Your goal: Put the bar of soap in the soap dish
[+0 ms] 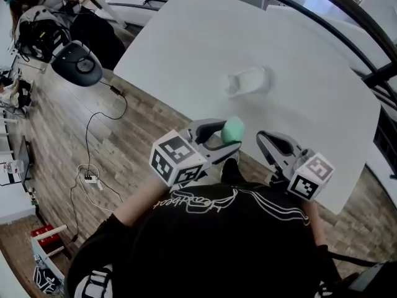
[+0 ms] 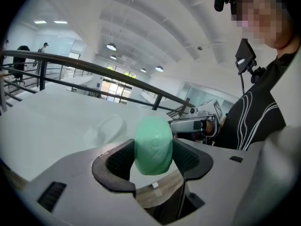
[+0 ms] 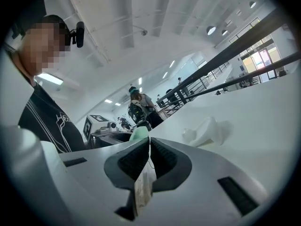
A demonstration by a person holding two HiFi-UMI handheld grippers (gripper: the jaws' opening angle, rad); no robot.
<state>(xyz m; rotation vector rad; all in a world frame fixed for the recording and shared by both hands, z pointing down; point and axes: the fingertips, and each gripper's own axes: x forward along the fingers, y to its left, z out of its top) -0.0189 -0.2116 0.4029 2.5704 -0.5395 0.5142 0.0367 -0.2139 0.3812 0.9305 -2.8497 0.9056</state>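
– Bar of soap [image 2: 153,145], green and rounded: where does it sit?

– Between the two fingers [image 2: 116,163] of the left gripper [image 1: 226,138], which are clamped on its sides. It stands on end, with its upper half above the dark ribbed pads. It is held in the air at the near edge of the tabletop [image 1: 186,36] and rests on nothing.

– And the right gripper [image 3: 149,144]?

– Its fingers [image 3: 132,160] are pressed together with nothing between them. It hangs just to the right of the left gripper. The two are side by side and apart, close in front of the person's black shirt [image 1: 229,241].

– Where is the soap dish [image 1: 248,81]?

– It lies on the white tabletop, farther out than both grippers. It is pale and glossy, and well apart from the bar of soap. Both gripper views show it beyond the fingers.

– What lies behind the fingers?

– Each gripper carries a cube [image 1: 177,158] with square markers at its rear, nearest the person.

– And around the tabletop?

– A wooden floor [image 1: 62,141] lies to the left, with a thin cable [image 1: 93,126] trailing across it. A dark railing [image 1: 322,23] curves past the far edge.
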